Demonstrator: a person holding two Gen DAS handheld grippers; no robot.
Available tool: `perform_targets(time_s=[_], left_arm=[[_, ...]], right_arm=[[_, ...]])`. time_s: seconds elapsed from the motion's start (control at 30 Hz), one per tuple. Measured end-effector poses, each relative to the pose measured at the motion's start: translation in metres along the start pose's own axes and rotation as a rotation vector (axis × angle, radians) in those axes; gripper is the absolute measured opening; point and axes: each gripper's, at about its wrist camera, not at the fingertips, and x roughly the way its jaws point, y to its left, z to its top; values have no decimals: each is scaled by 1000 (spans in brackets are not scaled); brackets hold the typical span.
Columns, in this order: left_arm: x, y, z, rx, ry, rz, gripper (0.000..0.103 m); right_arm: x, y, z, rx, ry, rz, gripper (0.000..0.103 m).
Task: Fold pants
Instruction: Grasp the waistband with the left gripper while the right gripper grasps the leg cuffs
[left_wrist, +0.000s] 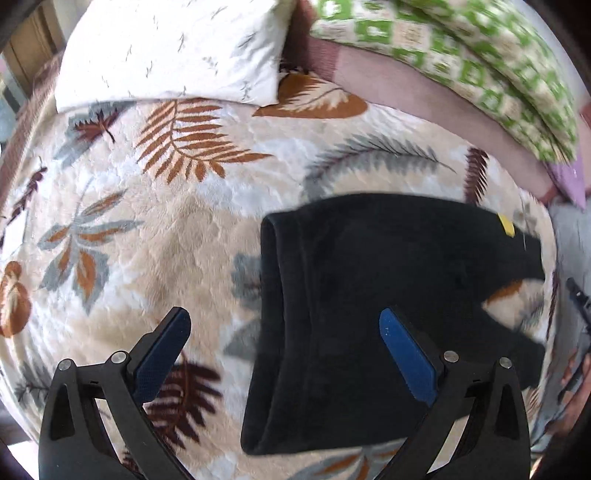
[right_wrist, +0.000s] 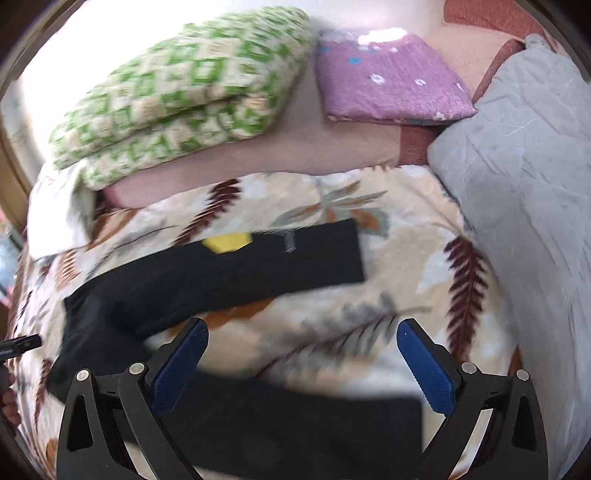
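The pants (left_wrist: 369, 314) lie spread flat on the blanket (left_wrist: 177, 229), black, with the 2 legs forking apart rather than stacked. In the left view the waistband edge shows as a rolled rim on the left side of the cloth, and a yellow tag (left_wrist: 506, 224) sits near the far edge. In the right view the far leg (right_wrist: 258, 266) runs across the middle of the frame to a square hem, the near leg (right_wrist: 295, 424) runs along the bottom, and bare blanket shows between them.

So, by my reading, no fold is made yet. The garment looks laid out and fairly smooth, which is the preparation done. Left to do: bring 1 leg over the other so they lie together, then fold the length over 1 or 2 times into a compact stack.

The left gripper (left_wrist: 284, 328) hangs above the waist end with its jaws wide apart and nothing between them; 1 finger sits over blanket, the other over cloth. The right gripper (right_wrist: 303, 343) hangs over the gap between the legs, jaws likewise wide apart and empty. Neither holds any fabric.

Both views are motion-blurred, so small creases cannot be judged. A green quilt (right_wrist: 177, 96), a purple pillow (right_wrist: 388, 85) and a grey pillow (right_wrist: 524, 166) lie well beyond the pants, clear of the work.
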Motion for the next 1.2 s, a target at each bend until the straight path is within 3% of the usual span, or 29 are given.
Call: perform_targets(time_s=[0.2, 0.33, 0.47, 0.53, 0.77, 0.9, 1.1, 1.17, 1.2], left_arm=[[36, 14, 39, -96, 100, -71, 103], [51, 16, 54, -122, 121, -103, 103], [68, 11, 63, -140, 158, -128, 103], [75, 8, 63, -153, 217, -158, 103], [86, 8, 64, -161, 226, -206, 102], [82, 10, 67, -159, 239, -255, 87], [79, 7, 68, -121, 245, -267, 86], [78, 4, 71, -104, 237, -249, 70], [78, 2, 71, -94, 237, -237, 51]], right_arm=[[93, -44, 57, 85, 125, 69, 89], [132, -48, 70, 57, 171, 31, 87], [150, -51, 72, 69, 187, 82, 82], [154, -52, 72, 75, 192, 97, 82], [160, -53, 69, 92, 200, 109, 83], [162, -49, 70, 71, 206, 127, 83], [165, -45, 73, 31, 231, 156, 78], [166, -45, 74, 29, 234, 166, 74], [166, -46, 75, 28, 236, 169, 70]])
